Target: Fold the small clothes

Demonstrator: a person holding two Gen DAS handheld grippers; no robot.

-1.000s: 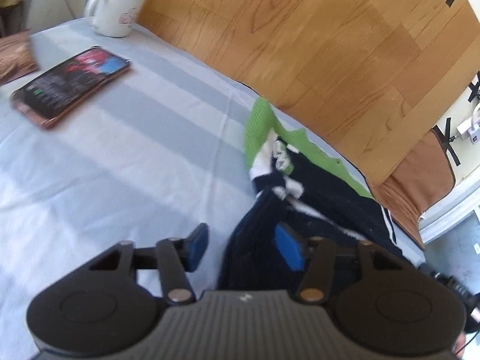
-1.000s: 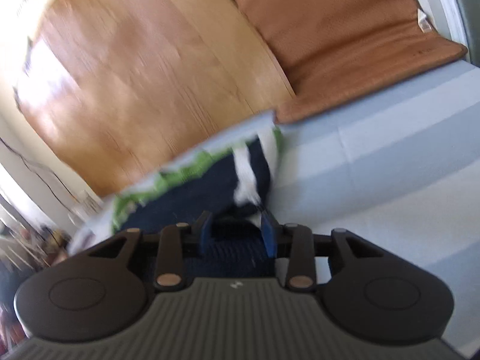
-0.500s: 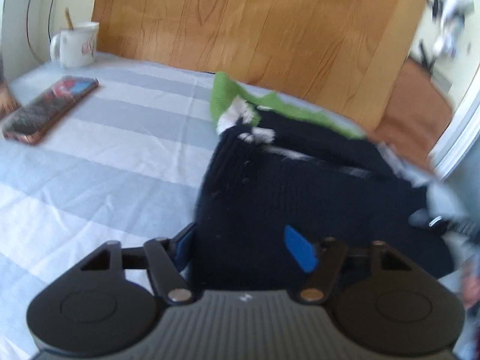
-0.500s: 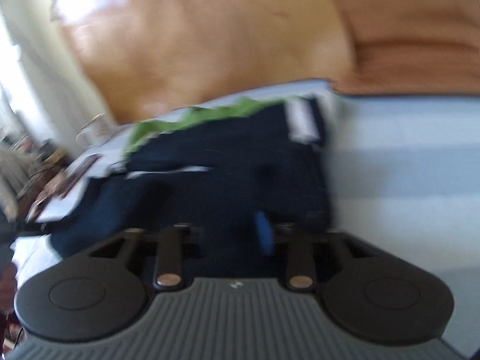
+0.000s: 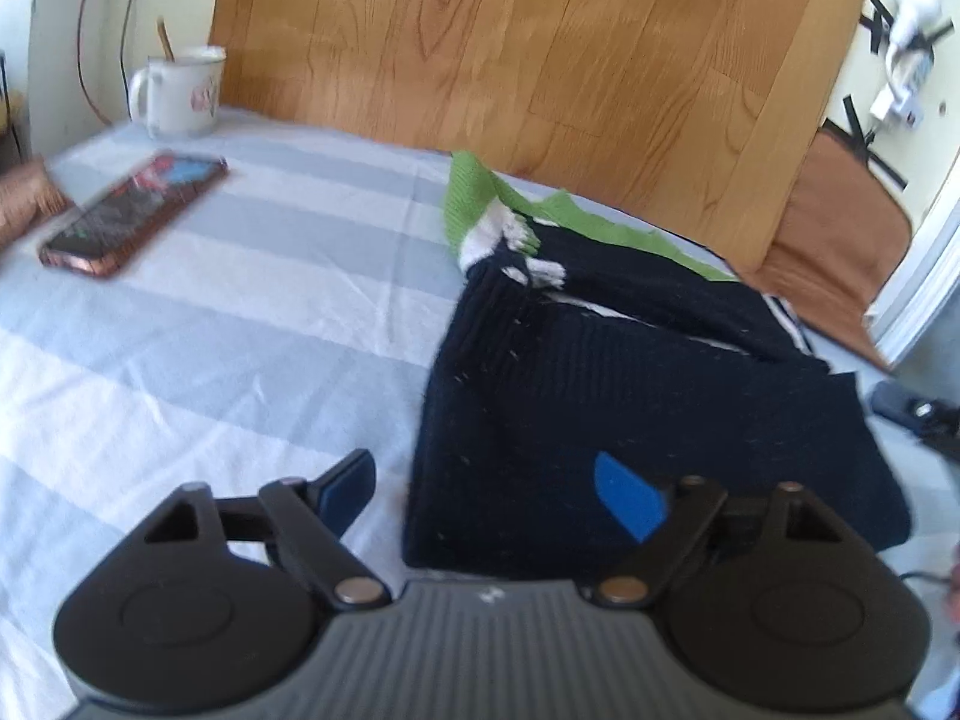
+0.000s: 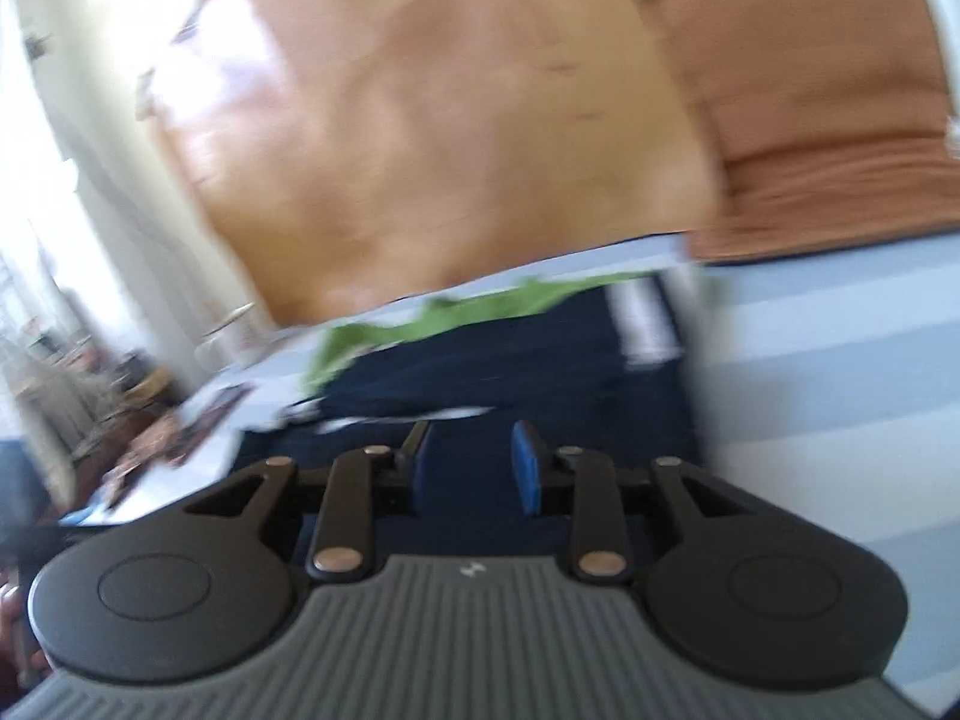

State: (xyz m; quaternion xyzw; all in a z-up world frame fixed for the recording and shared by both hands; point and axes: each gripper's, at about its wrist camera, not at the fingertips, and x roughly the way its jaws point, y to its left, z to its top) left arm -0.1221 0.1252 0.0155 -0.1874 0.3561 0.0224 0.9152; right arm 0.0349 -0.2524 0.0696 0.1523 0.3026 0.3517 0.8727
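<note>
Navy knit garment (image 5: 648,378) with green trim lies folded on the striped sheet (image 5: 252,312), at 3 o'clock from the phone (image 5: 135,213). Left gripper (image 5: 489,495) is opening, straddling its near left edge, pads clear. Right gripper (image 6: 471,462) is opening above it, released. Mug (image 5: 180,93) stands at 11 o'clock.

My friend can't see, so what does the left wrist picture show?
A dark sweater with green trim lies folded on a striped sheet. The left gripper hovers over its near edge, jaws opening, pinching nothing. A phone and mug sit farther back.
</note>
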